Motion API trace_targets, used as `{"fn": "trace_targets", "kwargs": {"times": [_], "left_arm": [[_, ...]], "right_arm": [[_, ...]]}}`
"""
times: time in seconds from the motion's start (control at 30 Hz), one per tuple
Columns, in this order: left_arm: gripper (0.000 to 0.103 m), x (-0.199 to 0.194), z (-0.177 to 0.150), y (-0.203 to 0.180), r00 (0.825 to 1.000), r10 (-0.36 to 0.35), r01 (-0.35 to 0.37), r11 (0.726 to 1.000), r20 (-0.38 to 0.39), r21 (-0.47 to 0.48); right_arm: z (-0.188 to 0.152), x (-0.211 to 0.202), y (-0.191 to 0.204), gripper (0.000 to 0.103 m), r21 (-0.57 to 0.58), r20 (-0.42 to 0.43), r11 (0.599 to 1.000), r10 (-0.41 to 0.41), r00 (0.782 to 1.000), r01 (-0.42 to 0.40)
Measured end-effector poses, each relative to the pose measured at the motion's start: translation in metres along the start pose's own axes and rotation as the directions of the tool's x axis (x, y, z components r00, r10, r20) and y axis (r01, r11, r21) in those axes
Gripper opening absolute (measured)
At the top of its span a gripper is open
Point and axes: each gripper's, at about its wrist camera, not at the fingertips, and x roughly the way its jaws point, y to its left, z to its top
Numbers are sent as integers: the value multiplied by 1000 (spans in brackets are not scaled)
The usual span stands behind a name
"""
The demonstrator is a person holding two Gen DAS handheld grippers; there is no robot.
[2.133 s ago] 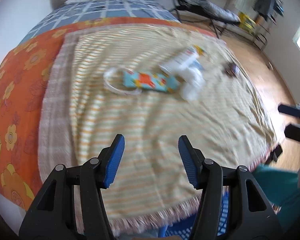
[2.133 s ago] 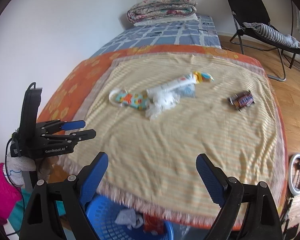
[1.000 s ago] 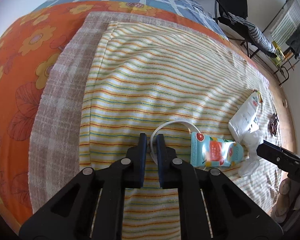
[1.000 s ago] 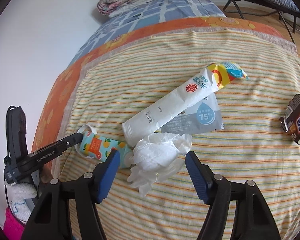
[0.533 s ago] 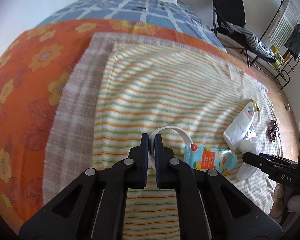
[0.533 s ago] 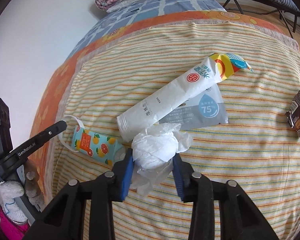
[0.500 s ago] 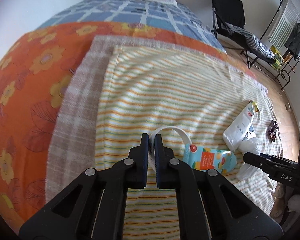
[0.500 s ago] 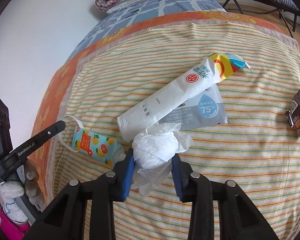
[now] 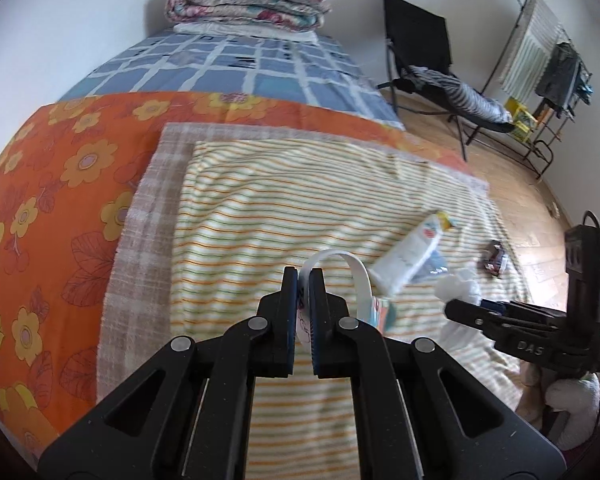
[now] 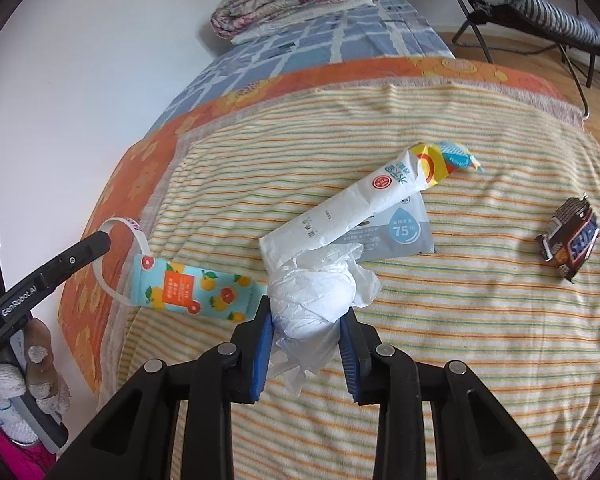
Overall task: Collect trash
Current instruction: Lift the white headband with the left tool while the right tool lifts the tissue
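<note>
My left gripper (image 9: pixel 304 276) is shut on the white strap (image 9: pixel 354 266) of a blue fruit-print pouch (image 10: pixel 192 286), lifting it off the striped blanket (image 10: pixel 480 320). My right gripper (image 10: pixel 306 312) is shut on a crumpled white tissue (image 10: pixel 316 284); it shows at the right of the left wrist view (image 9: pixel 458 286). A long white wrapper (image 10: pixel 352 208) lies over a grey wet-wipe packet (image 10: pixel 400 234). A brown candy bar wrapper (image 10: pixel 570 238) lies at the right.
The bed has an orange flowered sheet (image 9: pixel 48 184) and a blue checked cover (image 9: pixel 236 68) with folded quilts (image 9: pixel 244 4) at the head. A black folding chair (image 9: pixel 428 60) and a drying rack (image 9: pixel 548 60) stand on the wood floor to the right.
My left gripper has lifted the strap and pouch end up from the blanket. My right gripper has closed tighter on the tissue and raised it slightly.
</note>
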Motion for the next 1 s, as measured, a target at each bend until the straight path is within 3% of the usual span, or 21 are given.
{"fn": "trace_targets", "kwargs": {"times": [0.37, 1.0], "left_arm": [[3, -31, -34, -47, 999, -45, 46, 994, -20, 94], [3, -88, -109, -86, 996, -84, 91, 977, -43, 194]], "right_arm": [[-26, -46, 6, 31, -59, 36, 998, -15, 999, 17], [-109, -103, 25, 31, -173, 44, 985, -10, 999, 17]]}}
